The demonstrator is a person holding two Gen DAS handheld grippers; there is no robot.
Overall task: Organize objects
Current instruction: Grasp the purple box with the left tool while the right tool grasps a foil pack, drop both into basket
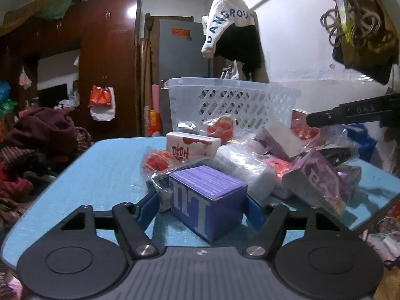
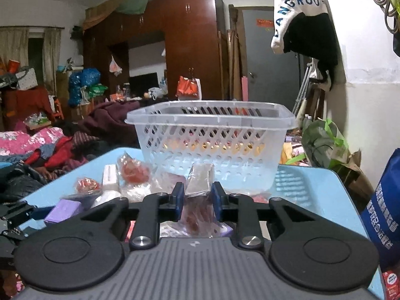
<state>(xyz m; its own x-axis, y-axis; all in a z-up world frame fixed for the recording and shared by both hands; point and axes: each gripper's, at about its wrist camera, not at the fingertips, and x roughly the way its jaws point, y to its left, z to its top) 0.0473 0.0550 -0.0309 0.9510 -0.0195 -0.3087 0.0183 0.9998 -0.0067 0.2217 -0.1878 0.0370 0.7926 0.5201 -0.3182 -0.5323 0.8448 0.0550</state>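
My right tool (image 2: 197, 201) is clenched on a clear-wrapped packet (image 2: 200, 183), the white basket (image 2: 210, 135) dead ahead at the surface's far edge, while my left tool (image 1: 202, 206) brackets the purple box (image 1: 208, 200) without visibly pinching it.

- Right gripper (image 2: 197, 198): blue pads clamped on a plastic-wrapped packet (image 2: 200, 182), held upright between the jaws.
- Clear perforated basket (image 2: 210, 135): directly beyond the jaws, on the blue table (image 2: 312, 195).
- Purple box (image 2: 63, 211): left of the jaws.
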